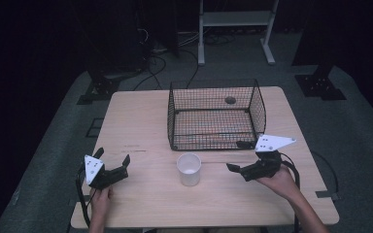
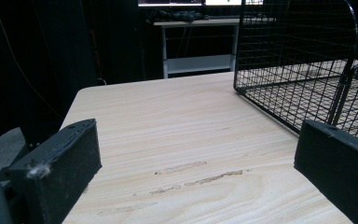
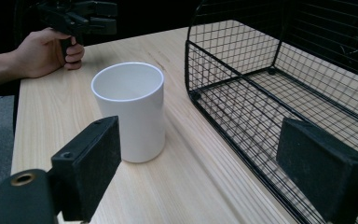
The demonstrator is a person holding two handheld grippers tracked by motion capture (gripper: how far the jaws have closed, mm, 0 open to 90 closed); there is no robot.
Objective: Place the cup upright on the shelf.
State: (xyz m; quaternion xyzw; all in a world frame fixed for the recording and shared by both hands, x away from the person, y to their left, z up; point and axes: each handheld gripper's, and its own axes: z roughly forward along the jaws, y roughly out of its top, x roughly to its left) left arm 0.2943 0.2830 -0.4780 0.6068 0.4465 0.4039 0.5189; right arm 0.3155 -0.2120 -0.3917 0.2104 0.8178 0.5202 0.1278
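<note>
**Cup waits in the open, both tongs spread and empty**

The pale wooden bench [image 1: 141, 121] carries everything. The black wire-mesh basket [image 1: 216, 116] sits toward its far side, open at the top, so it looks like a likely drop-off place with nothing to lift or unlatch first. I see nothing lying inside it.

The white cylindrical cup [image 1: 189, 168] stands upright just in front of the basket's near wall, apart from it, between the two hands. That free-standing spot leaves room on both flanks for a grasp from the side.

The right tongs [image 1: 237, 157] are near the cup, jaws spread wide and aimed leftward at it; in the right gripper view the cup [image 3: 129, 111] stands just ahead of the left jaw, untouched. The approach seems about to begin.

The left tongs [image 1: 112, 156] sit well apart, spread and holding nothing, probably parked clear of the work.
</note>
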